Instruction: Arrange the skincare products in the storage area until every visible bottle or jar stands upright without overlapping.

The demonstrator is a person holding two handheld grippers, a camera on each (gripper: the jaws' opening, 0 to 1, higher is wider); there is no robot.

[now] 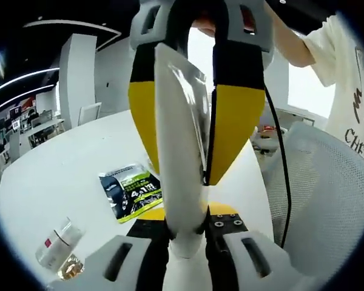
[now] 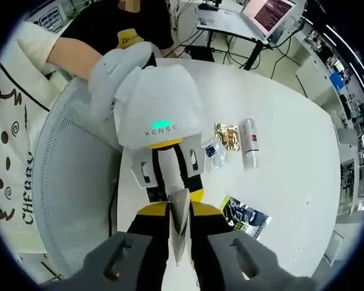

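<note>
- While both grippers meet above the white table [image 2: 291, 151], the left gripper [image 1: 188, 233] and right gripper [image 2: 179, 239] each pinch one white tube [image 1: 179, 176].
- A dark sachet [image 1: 130, 193] and small bottle [image 1: 59, 244] lie flat.

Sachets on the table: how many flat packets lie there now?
3: a dark green-printed sachet nearest the grippers, a gold sachet beside the white bottle, and a small clear packet. Others may be hidden.

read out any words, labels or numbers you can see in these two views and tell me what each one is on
"XENSE": in green on the white housing of the left gripper, right gripper view.
"CHER...": cut-off dark letters on the person's white shirt, in both views.
Dark sachet: green and white print, too blurred to read.
White bottle: red label, too small to read.
Laptop screen: text too small to read.
</note>
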